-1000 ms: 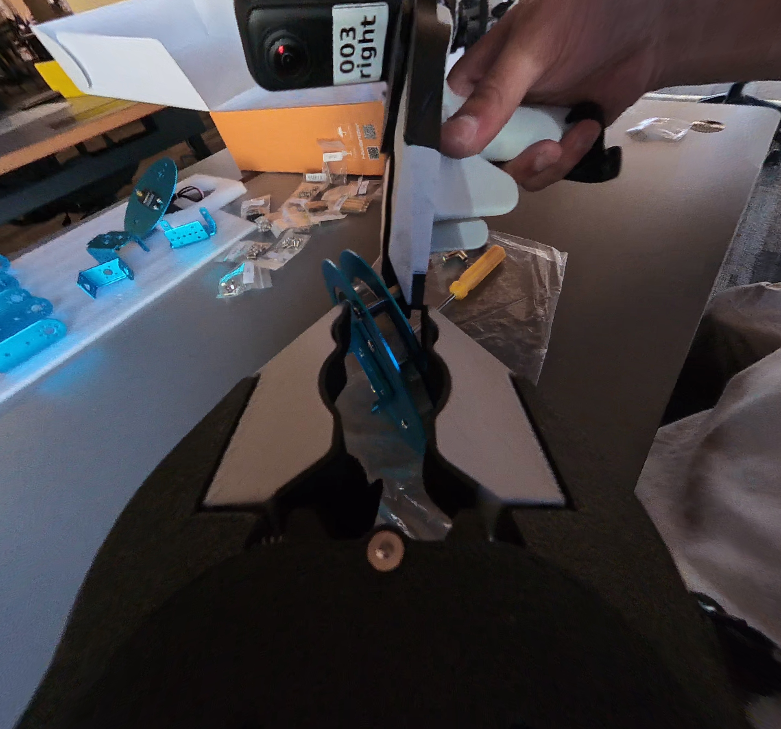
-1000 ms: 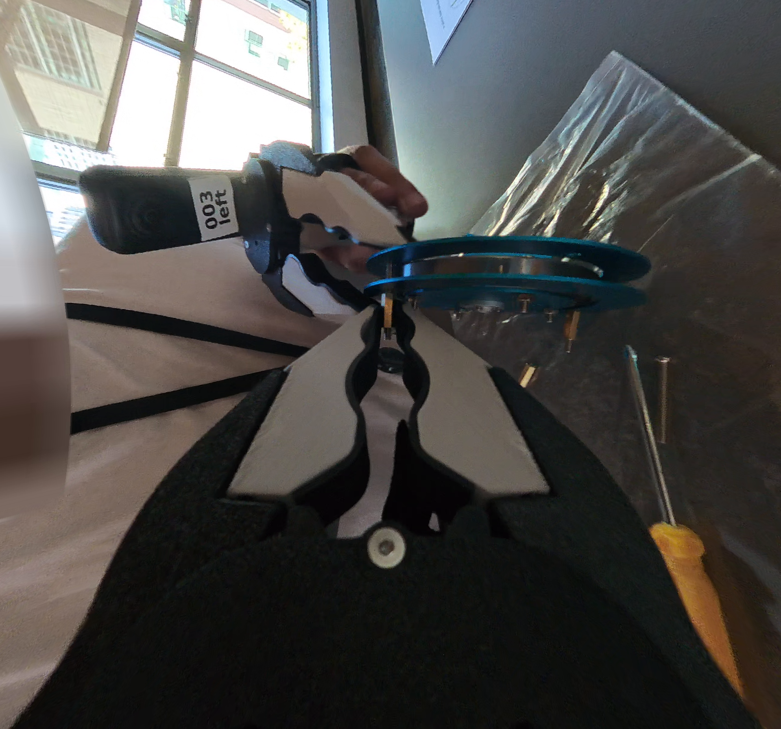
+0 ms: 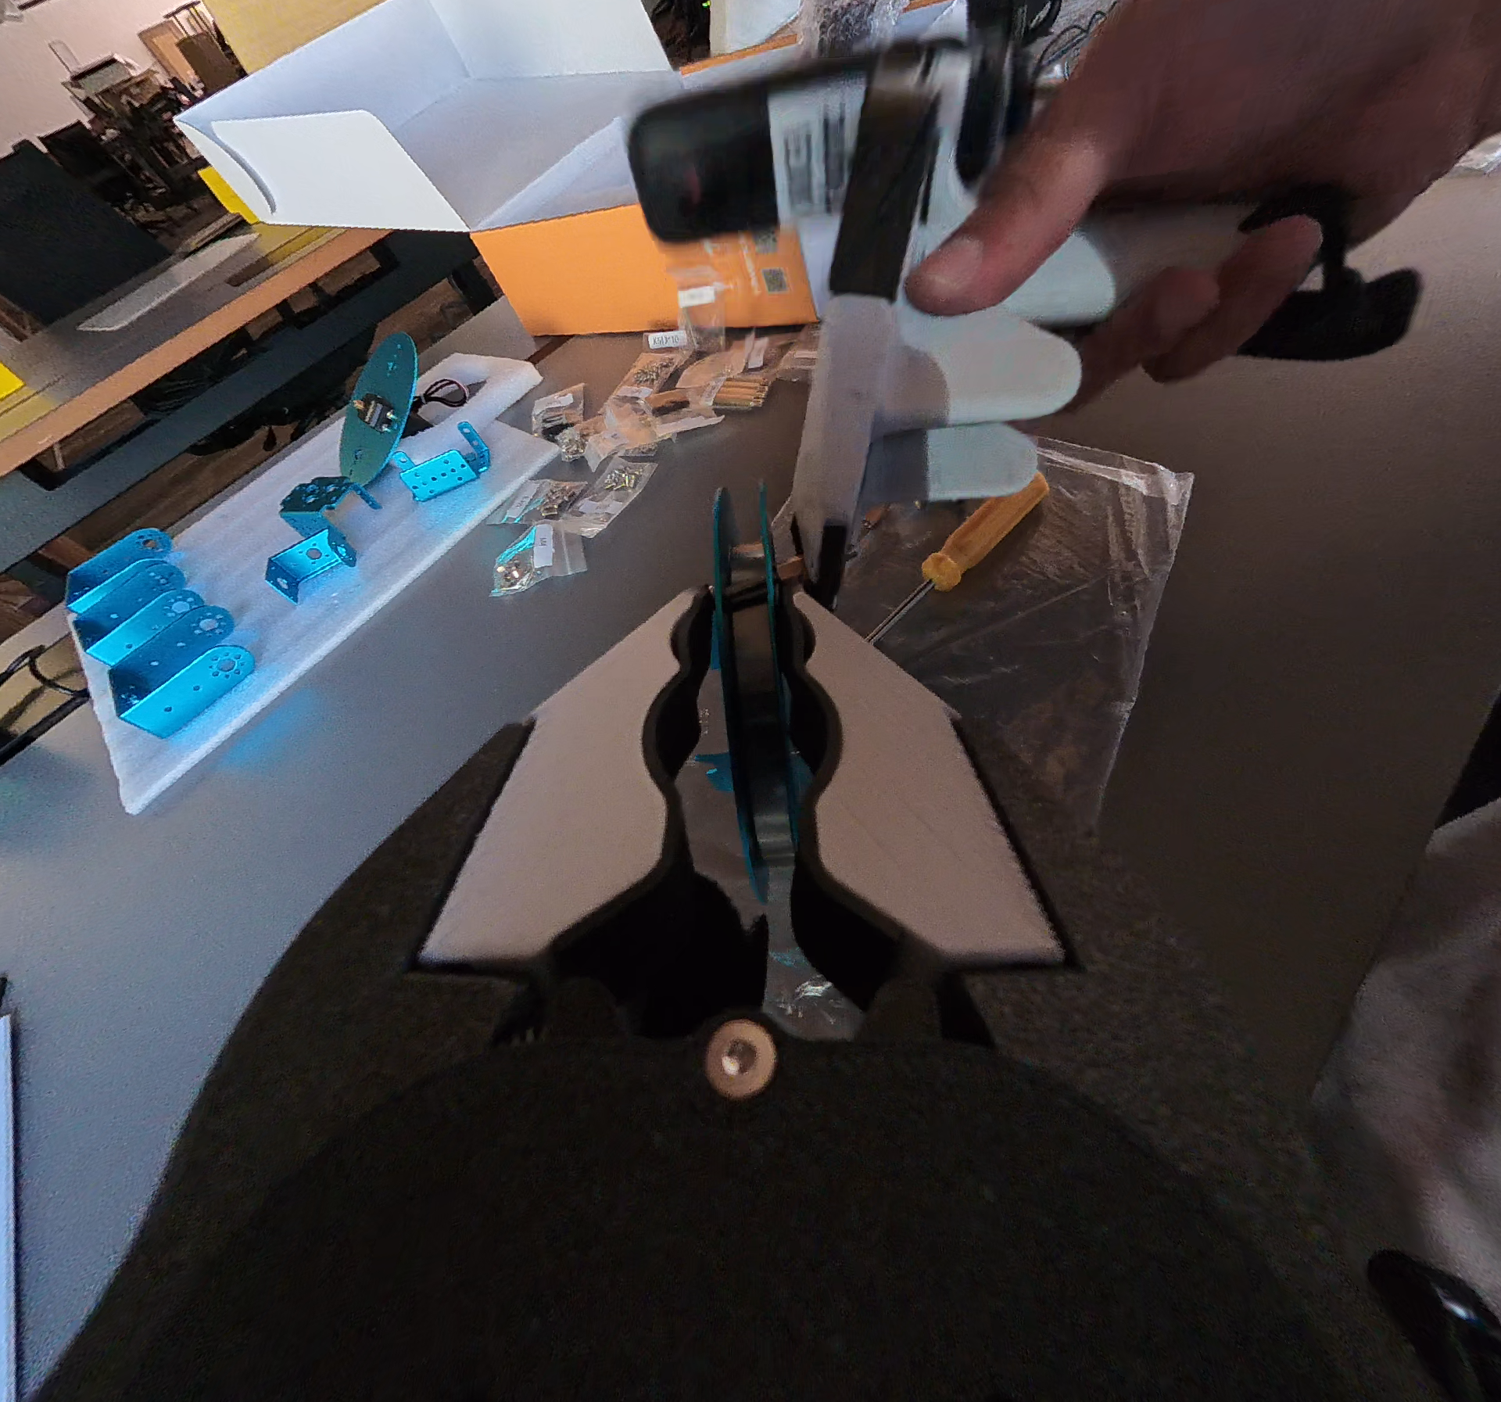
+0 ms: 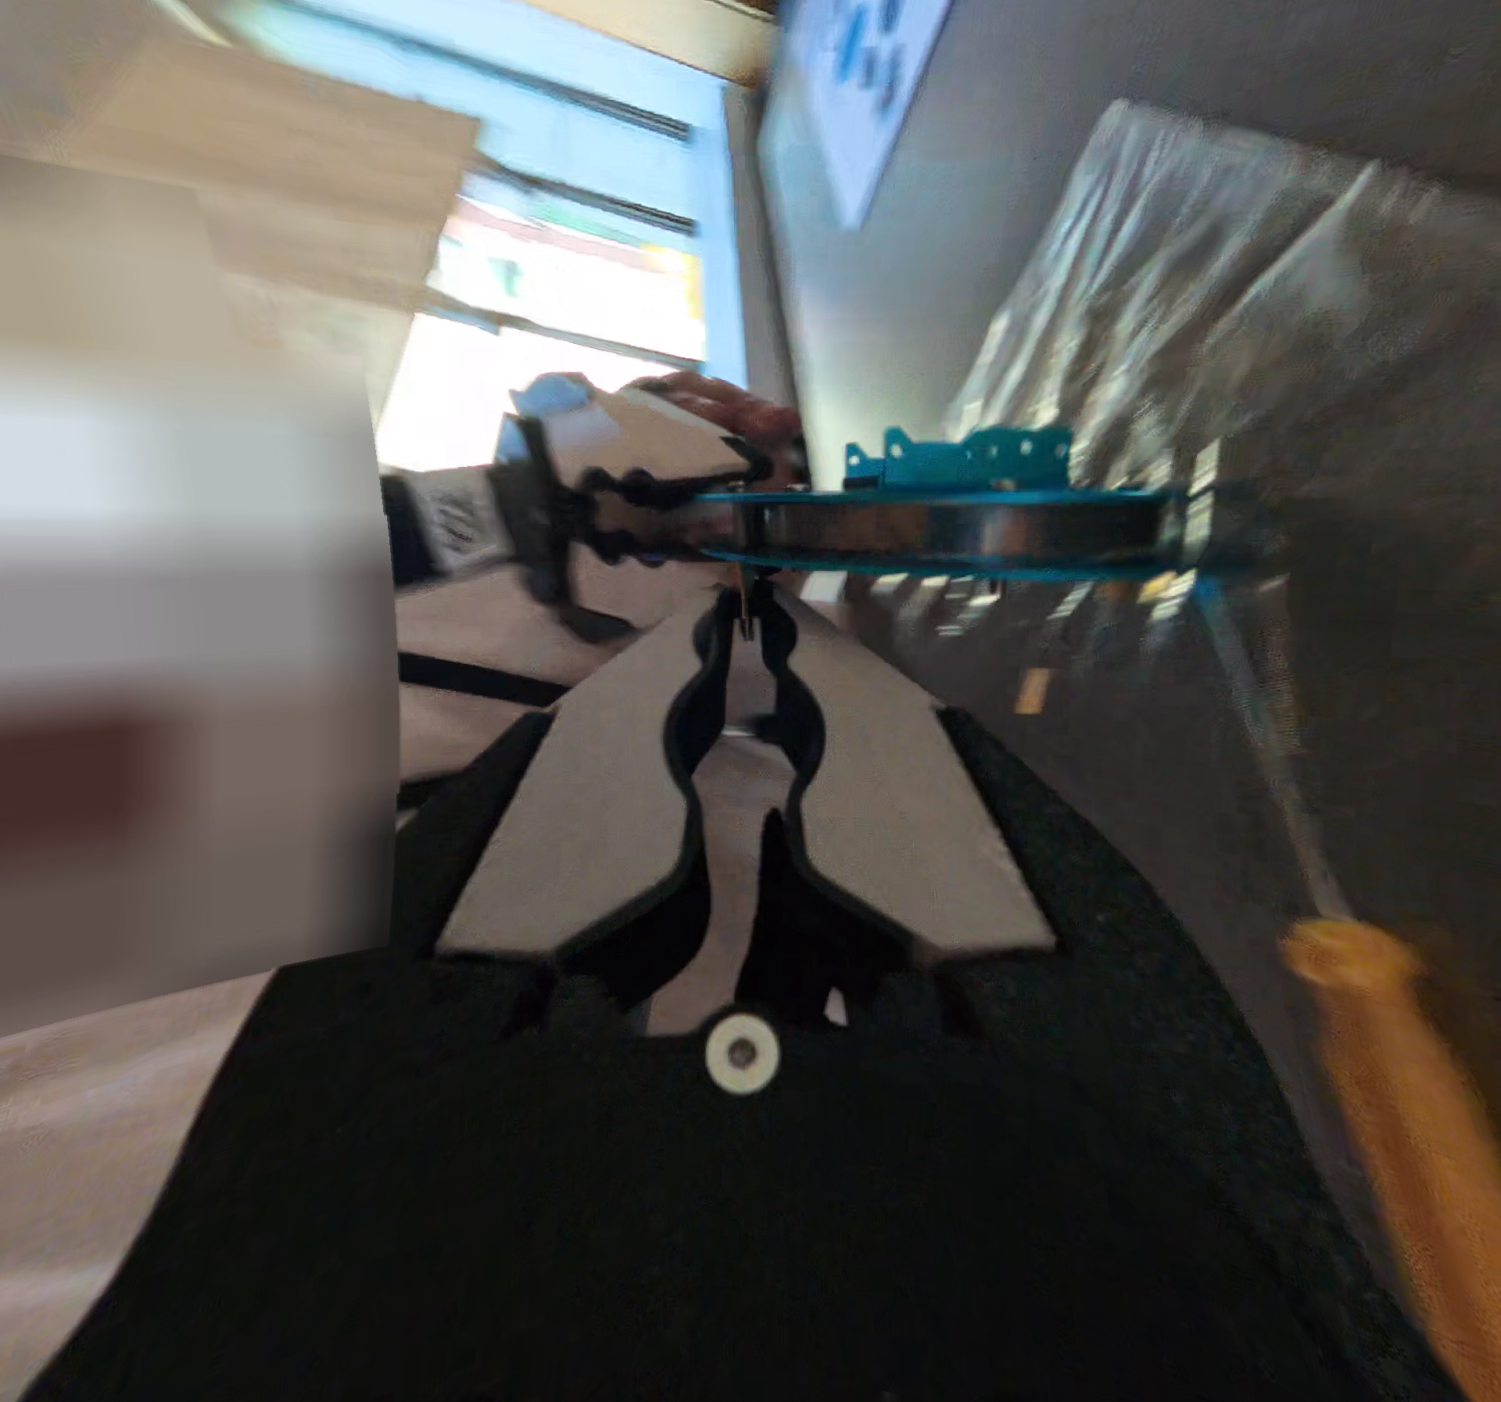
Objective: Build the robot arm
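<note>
Gripping the stacked pair of round blue metal plates (image 3: 743,680) edge-on above the grey worktop (image 3: 406,713), the left claw (image 3: 749,601) holds firm; the right claw (image 4: 749,606) pinches a small brass standoff (image 4: 745,616) beneath them.

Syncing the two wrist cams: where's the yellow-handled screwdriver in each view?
Left wrist view: yellow-handled screwdriver lies right of centre on the clear plastic bag, just beyond the blue double-disc assembly.
Right wrist view: only its blurred handle shows, at the lower right edge.
Shared landmark: the blue double-disc assembly, edge-on in both, held by the left gripper; the right gripper pinches a brass standoff on it.
</note>
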